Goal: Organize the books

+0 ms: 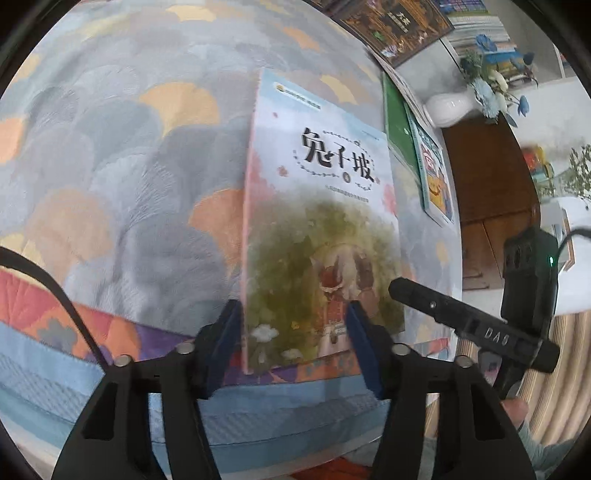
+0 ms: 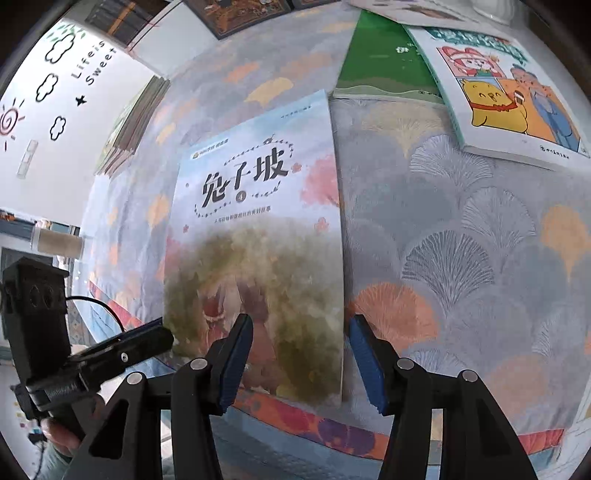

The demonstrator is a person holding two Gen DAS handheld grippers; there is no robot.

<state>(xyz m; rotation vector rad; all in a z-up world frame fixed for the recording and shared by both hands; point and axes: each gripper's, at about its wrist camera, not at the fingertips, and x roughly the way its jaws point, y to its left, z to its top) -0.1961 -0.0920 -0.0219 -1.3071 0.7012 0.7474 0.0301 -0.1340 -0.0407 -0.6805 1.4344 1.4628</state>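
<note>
On the patterned bedspread, near its front edge, lies the pastel storybook, a thin paperback with a glossy cover, and both tools are right on it. The left gripper straddles the book's near left corner with its blue fingers part-way open, and from this angle one cannot tell whether the pads press the cover or only bracket it. The right gripper does the same at the near right corner, fingers at a middling gap, the right-hand edge of the book running between them; again, contact is not clear. This looks like a light, floppy book: taken by one corner it would likely sag and bend, and the slick cover could slip, so the stiffer spine side or a two-corner hold seems the safer bet. The soft bedding gives under it, which should let a finger dig beneath an edge. Room is decent: open fabric lies to both sides, while the green book and the cartoon book sit near the far right corner, and a dark book lies farther back. The bed's front edge is close, so a slide that way risks a drop.
</note>
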